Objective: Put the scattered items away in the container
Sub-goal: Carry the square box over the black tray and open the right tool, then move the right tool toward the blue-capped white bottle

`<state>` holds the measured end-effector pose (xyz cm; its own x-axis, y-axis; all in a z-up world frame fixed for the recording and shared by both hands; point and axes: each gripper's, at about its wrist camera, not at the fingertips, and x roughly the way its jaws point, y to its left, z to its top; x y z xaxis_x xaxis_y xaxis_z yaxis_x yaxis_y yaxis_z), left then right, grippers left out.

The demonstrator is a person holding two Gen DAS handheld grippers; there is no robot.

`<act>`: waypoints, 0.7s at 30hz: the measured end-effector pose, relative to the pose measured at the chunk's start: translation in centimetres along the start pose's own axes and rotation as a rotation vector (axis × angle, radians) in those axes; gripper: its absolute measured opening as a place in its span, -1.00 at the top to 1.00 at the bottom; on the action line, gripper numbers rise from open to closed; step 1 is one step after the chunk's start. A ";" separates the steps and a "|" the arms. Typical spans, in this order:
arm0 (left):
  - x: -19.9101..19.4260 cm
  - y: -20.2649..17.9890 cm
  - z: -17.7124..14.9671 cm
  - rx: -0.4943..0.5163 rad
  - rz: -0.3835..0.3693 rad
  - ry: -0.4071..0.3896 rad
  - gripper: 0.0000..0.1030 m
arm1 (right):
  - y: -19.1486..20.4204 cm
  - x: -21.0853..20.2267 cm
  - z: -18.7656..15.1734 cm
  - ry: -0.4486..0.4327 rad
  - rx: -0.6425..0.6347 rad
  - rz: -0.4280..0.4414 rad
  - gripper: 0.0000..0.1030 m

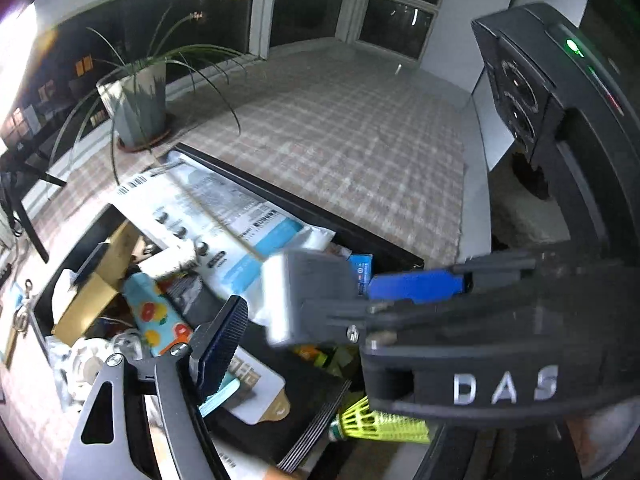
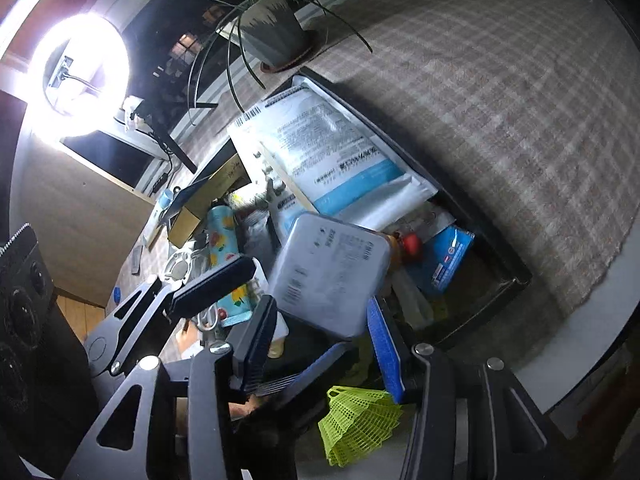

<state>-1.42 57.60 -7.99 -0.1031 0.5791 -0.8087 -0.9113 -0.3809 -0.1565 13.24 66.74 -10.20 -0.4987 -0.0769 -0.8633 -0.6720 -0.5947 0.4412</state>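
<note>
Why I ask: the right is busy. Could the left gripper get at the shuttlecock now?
Probably not cleanly: the right gripper, holding a grey box, hangs directly over the shuttlecock, crowding the left fingers' way.

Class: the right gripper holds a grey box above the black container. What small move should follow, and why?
Probably lower and release: the right gripper holds the grey box over the crowded black container, not yet resting inside.

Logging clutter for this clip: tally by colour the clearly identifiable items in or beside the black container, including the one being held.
Silver-grey flat metal box: 1
Yellow-green plastic shuttlecock: 1
White-and-blue printed pouch: 1
Light-blue floral tube: 1
Total: 4
</note>
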 end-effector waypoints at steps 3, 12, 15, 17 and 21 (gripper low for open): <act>-1.9 0.9 -0.8 -0.015 0.015 -0.026 -0.54 | 0.8 -0.7 0.1 -0.028 -0.029 -0.021 0.02; -8.1 7.3 -3.8 -0.122 0.096 -0.095 -0.54 | 5.8 -0.6 1.3 -0.038 -0.112 0.035 -0.07; -10.0 10.2 -5.4 -0.174 0.138 -0.100 -0.54 | 8.4 0.3 1.7 -0.024 -0.156 0.052 -0.08; -11.2 11.7 -6.6 -0.202 0.166 -0.105 -0.54 | 10.3 1.1 2.0 -0.015 -0.190 0.064 -0.08; -13.6 15.8 -9.9 -0.275 0.229 -0.104 -0.54 | 15.2 3.3 2.4 0.020 -0.285 0.082 -0.12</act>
<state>-10.47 36.54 -5.10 -0.3451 0.5211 -0.7806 -0.7203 -0.6802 -0.1356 0.07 59.41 -5.72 -0.5325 -0.1479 -0.8334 -0.4476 -0.7864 0.4256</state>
